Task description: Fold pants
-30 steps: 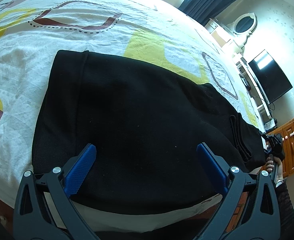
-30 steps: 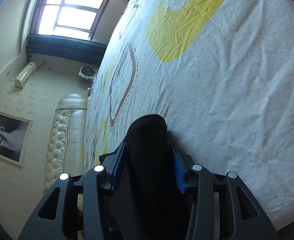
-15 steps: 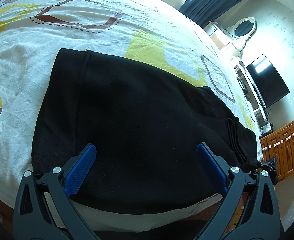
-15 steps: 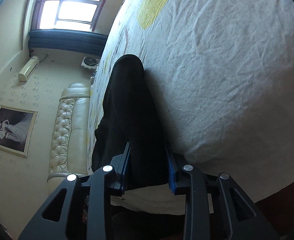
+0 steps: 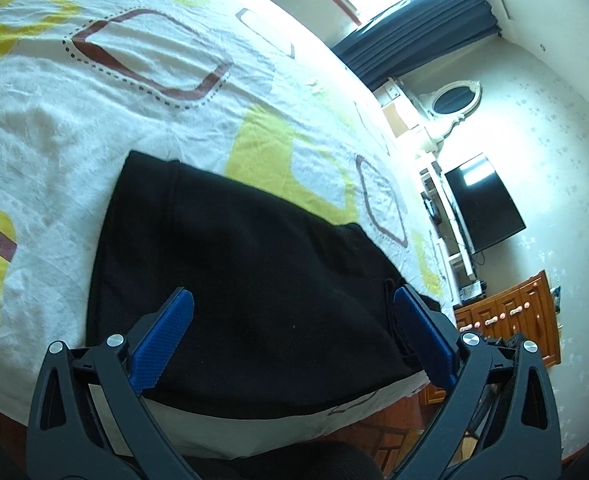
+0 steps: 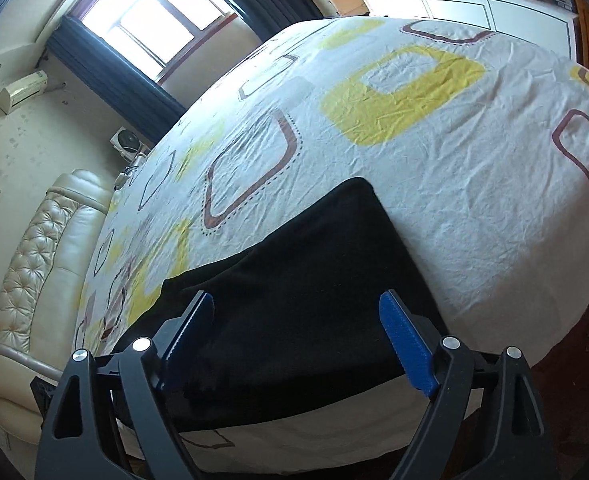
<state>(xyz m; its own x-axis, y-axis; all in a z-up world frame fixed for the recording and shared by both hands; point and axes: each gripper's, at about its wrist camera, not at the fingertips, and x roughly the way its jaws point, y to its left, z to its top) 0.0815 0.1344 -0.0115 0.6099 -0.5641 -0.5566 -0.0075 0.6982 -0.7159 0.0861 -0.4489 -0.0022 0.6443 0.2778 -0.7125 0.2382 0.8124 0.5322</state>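
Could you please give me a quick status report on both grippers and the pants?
Left gripper open, empty. Right gripper open, empty. Pants lying folded on the bed, near its edge. Nothing in the way.

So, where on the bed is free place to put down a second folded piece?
The bedsheet lies bare beyond the far edge of the folded black pants and on their right side. The near edge of the bed is crowded: the pants lie along it, with the open left gripper and open right gripper over them.
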